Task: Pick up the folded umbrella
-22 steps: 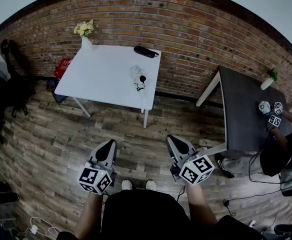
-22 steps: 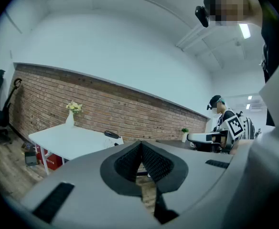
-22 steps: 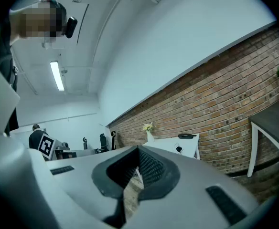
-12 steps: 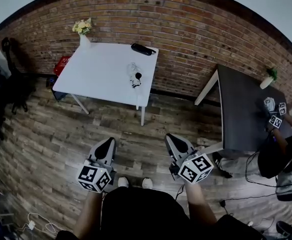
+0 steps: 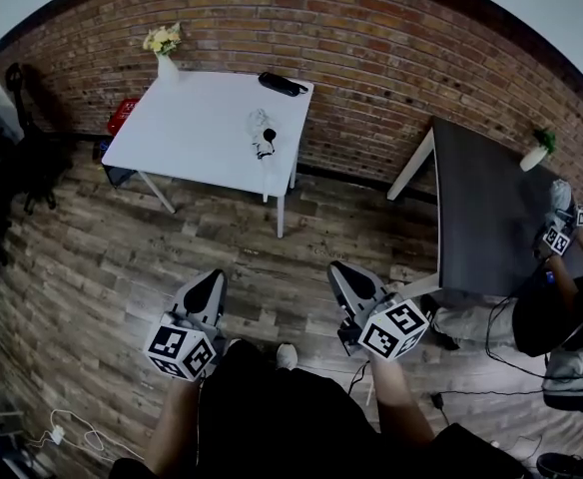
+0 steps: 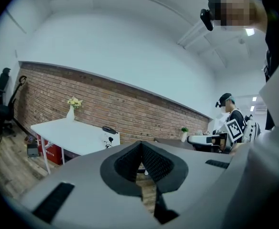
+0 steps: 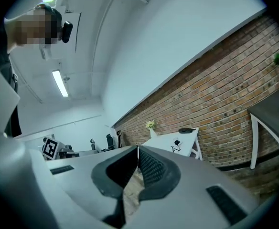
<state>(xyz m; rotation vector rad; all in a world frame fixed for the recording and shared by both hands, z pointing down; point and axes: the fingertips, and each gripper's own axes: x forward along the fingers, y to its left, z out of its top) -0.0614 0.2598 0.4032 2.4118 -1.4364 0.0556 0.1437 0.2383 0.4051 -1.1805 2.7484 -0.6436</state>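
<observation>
Grey left gripper (image 5: 212, 285) is hanging closed and empty. The black folded umbrella (image 5: 280, 84) is lying at the white table's (image 5: 172, 148) far edge, well apart. The right gripper (image 5: 346, 275) is likewise staying closed, empty. Reaching in without opening risks shoving it off.

The folded umbrella (image 5: 280, 84) is a short, dark, oblong bundle lying flat on the white counter (image 5: 192, 133). It rests at the counter's far edge, near the right-hand corner and close to the brick wall (image 5: 371, 58), at a slight slant to that edge.
</observation>
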